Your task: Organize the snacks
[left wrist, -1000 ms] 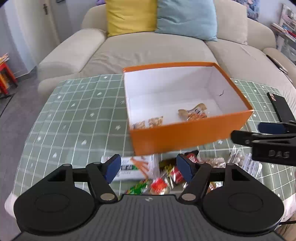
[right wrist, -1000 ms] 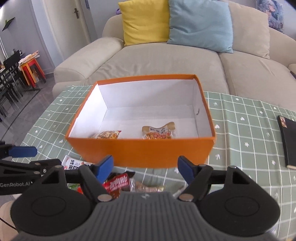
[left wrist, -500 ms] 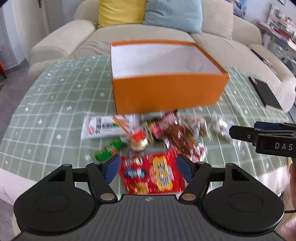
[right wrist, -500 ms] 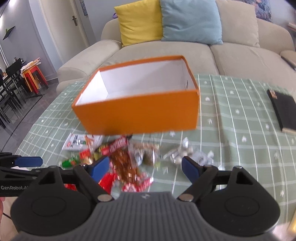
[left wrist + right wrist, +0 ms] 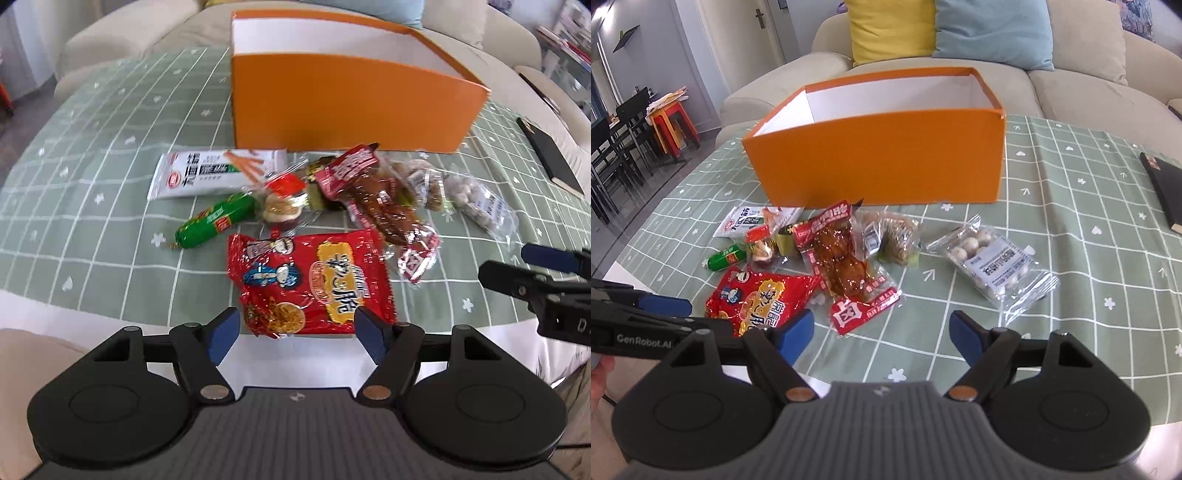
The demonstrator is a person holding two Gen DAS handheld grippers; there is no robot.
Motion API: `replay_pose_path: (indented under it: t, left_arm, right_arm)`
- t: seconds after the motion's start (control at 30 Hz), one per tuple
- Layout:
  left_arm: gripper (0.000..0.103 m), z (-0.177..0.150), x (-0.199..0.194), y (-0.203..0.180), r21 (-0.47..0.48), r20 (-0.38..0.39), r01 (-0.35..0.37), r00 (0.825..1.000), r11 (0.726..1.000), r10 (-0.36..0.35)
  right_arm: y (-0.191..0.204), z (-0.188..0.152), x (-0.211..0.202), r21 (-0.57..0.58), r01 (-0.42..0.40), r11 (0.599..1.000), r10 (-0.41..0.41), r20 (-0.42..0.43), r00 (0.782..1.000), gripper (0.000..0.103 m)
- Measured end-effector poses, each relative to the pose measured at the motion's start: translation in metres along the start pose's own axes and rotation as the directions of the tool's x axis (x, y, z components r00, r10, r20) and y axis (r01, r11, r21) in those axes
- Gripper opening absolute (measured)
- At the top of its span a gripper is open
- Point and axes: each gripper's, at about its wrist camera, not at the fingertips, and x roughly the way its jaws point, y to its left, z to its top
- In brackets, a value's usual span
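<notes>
Progress: early, by judgement. Most snacks visible in these views lie loose on the desk (image 5: 1071,206), in front of the box (image 5: 886,155); none is held.
Left to do: judged as picking up each pack and placing it in the box.
Box: orange outside, white inside, open top, standing on the desk just behind the snack cluster. Both views look at it from low, so its floor is hidden; contents cannot be told.
Red bag (image 5: 310,280): nearest the desk's front edge, directly ahead of the left tool.
Green stick (image 5: 216,219): left of the red bag, apart from it.
White pack (image 5: 214,173): flat, close to the box's front wall.
Meat pack (image 5: 842,258): centre of the cluster, overlapping neighbours.
Ball pack (image 5: 993,262): clear wrapper, right of the cluster, set apart.
Left tool (image 5: 297,330): released and widening; its blue pads flank the red bag's near edge, with no pressing contact seen.
Right tool (image 5: 881,334): released, narrowing; only bare cloth between the pads.
Notebook (image 5: 1167,192): black, at the desk's right edge, well apart.
</notes>
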Motion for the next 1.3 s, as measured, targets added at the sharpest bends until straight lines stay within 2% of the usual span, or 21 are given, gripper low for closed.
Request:
replay_pose_path:
  t: [0.13, 0.23, 0.37, 0.47, 0.53, 0.63, 0.77, 0.87, 0.93, 1.13, 1.3]
  left_arm:
    - [0.084, 0.000, 0.010, 0.010, -0.056, -0.019, 0.032, 0.999, 0.998, -0.033]
    - [0.083, -0.001, 0.017, 0.012, -0.096, -0.041, 0.074, 0.996, 0.993, -0.078]
    - [0.081, -0.005, 0.018, 0.002, -0.065, -0.060, 0.164, 0.984, 0.984, -0.168]
    - [0.081, -0.009, 0.020, -0.010, -0.032, -0.085, 0.233, 0.968, 0.972, -0.235]
    - [0.081, -0.010, 0.019, -0.017, 0.009, -0.092, 0.259, 0.962, 0.966, -0.257]
    - [0.081, -0.007, 0.011, -0.024, 0.085, -0.069, 0.233, 0.971, 0.969, -0.227]
    - [0.088, -0.003, -0.001, -0.033, 0.243, -0.005, 0.143, 0.989, 0.960, -0.146]
    - [0.088, 0.001, -0.001, -0.042, 0.371, 0.030, 0.059, 0.997, 0.927, -0.076]
    - [0.089, 0.004, 0.000, -0.048, 0.448, 0.040, 0.042, 0.997, 0.893, -0.067]
    - [0.089, 0.013, 0.019, -0.056, 0.585, -0.022, 0.113, 0.992, 0.803, -0.124]
    - [0.092, 0.021, 0.033, -0.056, 0.641, -0.084, 0.143, 0.990, 0.754, -0.116]
  right_arm:
    - [0.002, -0.002, 0.011, -0.020, 0.004, 1.000, -0.005, -0.024, 1.000, 0.076]
    - [0.006, -0.006, 0.020, -0.039, -0.004, 0.999, 0.001, -0.059, 0.998, 0.068]
    - [0.010, -0.012, 0.030, -0.061, 0.003, 0.998, -0.009, -0.101, 0.995, 0.066]
    - [0.007, -0.013, 0.035, -0.047, 0.010, 0.999, -0.016, -0.117, 0.993, 0.066]
    - [0.004, -0.013, 0.036, -0.034, 0.021, 0.999, -0.025, -0.121, 0.992, 0.066]
    - [-0.001, -0.012, 0.035, -0.024, 0.033, 0.999, -0.036, -0.113, 0.993, 0.066]
    - [-0.006, -0.011, 0.036, -0.011, 0.042, 0.999, -0.043, -0.107, 0.993, 0.066]
    - [-0.009, -0.010, 0.038, -0.006, 0.057, 0.998, -0.058, -0.110, 0.992, 0.066]
    - [-0.009, -0.010, 0.039, -0.001, 0.054, 0.999, -0.054, -0.109, 0.993, 0.066]
    - [-0.010, -0.009, 0.042, -0.011, 0.051, 0.999, -0.052, -0.116, 0.992, 0.064]
    - [-0.012, -0.008, 0.049, -0.007, 0.072, 0.997, -0.072, -0.128, 0.989, 0.062]
